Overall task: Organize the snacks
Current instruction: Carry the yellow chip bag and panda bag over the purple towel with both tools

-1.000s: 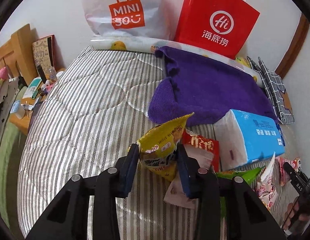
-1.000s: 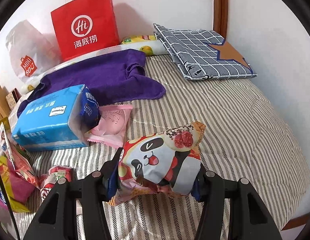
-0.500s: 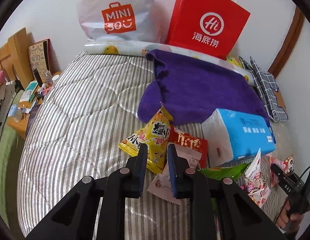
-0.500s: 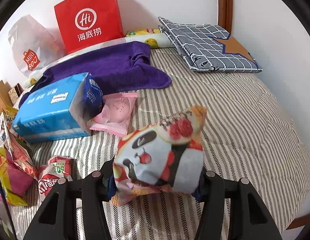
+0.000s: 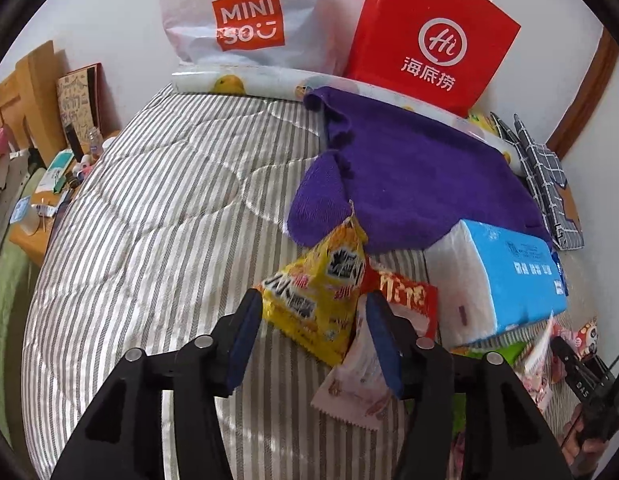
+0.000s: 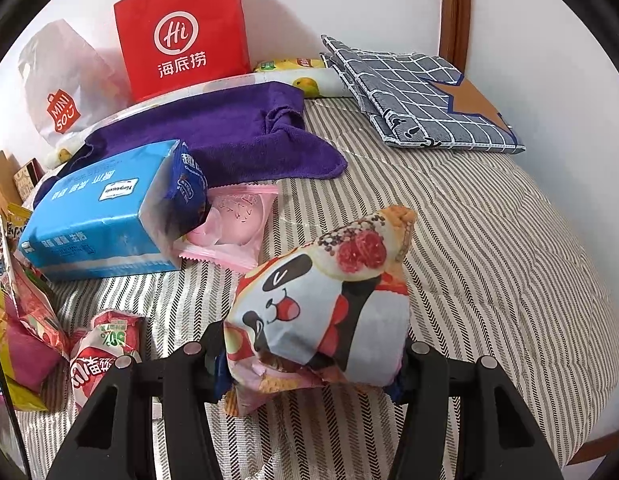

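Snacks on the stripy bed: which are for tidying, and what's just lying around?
For tidying: yellow crinkly snack packet, panda-print snack bag, pink wrapped cake, red snack packet.

Just lying about: purple towel, blue tissue pack, red paper bag, grey checked cloth.

Striped quilt point(image 5: 157, 240) lies open leftward; tissue pack point(image 5: 505, 276) blocks the right.
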A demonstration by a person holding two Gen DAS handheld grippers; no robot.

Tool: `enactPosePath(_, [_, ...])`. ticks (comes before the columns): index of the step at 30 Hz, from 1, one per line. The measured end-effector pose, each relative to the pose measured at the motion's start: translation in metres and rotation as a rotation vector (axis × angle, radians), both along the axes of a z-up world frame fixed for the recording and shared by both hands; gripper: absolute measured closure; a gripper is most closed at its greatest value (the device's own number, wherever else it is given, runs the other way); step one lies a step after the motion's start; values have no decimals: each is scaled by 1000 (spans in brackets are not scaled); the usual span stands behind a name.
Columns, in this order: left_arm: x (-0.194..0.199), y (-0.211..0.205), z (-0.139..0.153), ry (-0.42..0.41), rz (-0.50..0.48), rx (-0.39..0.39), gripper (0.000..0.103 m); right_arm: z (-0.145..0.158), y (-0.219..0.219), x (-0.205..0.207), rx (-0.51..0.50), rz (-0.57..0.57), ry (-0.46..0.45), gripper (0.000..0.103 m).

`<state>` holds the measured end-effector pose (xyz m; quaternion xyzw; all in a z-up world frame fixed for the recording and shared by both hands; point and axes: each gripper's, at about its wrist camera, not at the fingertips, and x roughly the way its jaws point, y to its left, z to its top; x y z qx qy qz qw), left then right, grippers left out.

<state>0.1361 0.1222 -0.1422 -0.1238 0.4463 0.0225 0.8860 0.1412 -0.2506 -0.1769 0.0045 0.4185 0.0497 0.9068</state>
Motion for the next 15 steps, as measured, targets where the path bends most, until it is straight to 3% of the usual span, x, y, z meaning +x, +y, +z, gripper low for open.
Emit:
enactPosePath(5, [17, -4, -10, 20, -13, 13, 48, 0, -1, 0, 4, -1, 0, 49])
enactPosePath(8, [21, -7, -15, 20, -10, 59, 48, 1, 1, -2, -1, -9, -4, 49])
enactPosePath(15, [20, -9, -13, -7, -6, 94, 59, 1, 2, -2, -4, -5, -5, 50])
